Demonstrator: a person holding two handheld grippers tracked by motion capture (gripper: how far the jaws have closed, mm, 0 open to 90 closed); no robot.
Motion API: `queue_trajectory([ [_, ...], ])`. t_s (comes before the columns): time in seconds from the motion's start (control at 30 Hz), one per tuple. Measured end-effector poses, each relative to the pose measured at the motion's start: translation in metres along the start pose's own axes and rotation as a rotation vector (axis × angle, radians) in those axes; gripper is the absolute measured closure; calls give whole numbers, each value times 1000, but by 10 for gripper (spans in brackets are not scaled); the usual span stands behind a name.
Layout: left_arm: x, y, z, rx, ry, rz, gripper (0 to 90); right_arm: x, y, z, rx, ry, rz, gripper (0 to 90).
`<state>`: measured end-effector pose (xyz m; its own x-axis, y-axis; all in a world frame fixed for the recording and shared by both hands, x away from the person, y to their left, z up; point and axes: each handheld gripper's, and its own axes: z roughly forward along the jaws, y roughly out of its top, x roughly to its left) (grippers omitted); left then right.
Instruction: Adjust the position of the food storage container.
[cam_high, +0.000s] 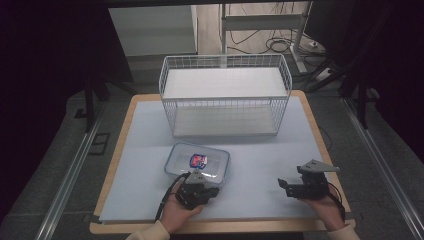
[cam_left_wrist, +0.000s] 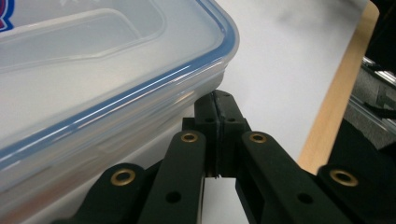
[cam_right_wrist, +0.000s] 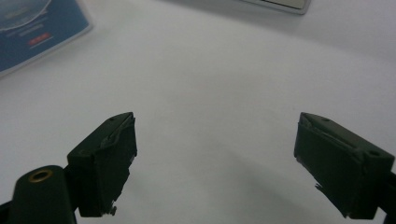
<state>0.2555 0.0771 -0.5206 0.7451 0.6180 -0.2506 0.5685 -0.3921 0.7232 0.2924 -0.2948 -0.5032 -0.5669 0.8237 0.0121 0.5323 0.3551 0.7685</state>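
A clear plastic container (cam_high: 197, 160) with a blue-rimmed lid and a red and blue sticker lies flat on the mat, in front of the wire basket. My left gripper (cam_high: 196, 176) is at its near edge, held in a hand. In the left gripper view the container (cam_left_wrist: 93, 70) looms at the left, and my left gripper (cam_left_wrist: 217, 116) is shut with nothing between the jaws, its tips right against the wall just under the lid rim. My right gripper (cam_high: 285, 186) rests at the front right of the table, pointing left. Its jaws stand wide open (cam_right_wrist: 217, 121) over bare mat.
A white wire basket (cam_high: 225, 107) with two shelves stands at the back middle of the table. The pale mat (cam_high: 280, 150) covers a wooden tabletop whose edge (cam_left_wrist: 331, 107) runs along the right of the left gripper view. A blurred blue-printed item (cam_right_wrist: 37, 32) lies ahead of the right gripper.
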Motion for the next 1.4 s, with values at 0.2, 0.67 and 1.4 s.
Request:
queue_trajectory([
  [0.2, 0, 14, 14, -14, 31, -15, 897, 0, 0, 1, 6, 3, -6, 133],
  [0.67, -1, 29, 32, -26, 38, -17, 895, 0, -1, 2, 19, 1, -11, 133],
  [1.4, 82, 1, -100, -239, 209, -206, 898, 1, -1, 2, 15, -9, -17, 133],
])
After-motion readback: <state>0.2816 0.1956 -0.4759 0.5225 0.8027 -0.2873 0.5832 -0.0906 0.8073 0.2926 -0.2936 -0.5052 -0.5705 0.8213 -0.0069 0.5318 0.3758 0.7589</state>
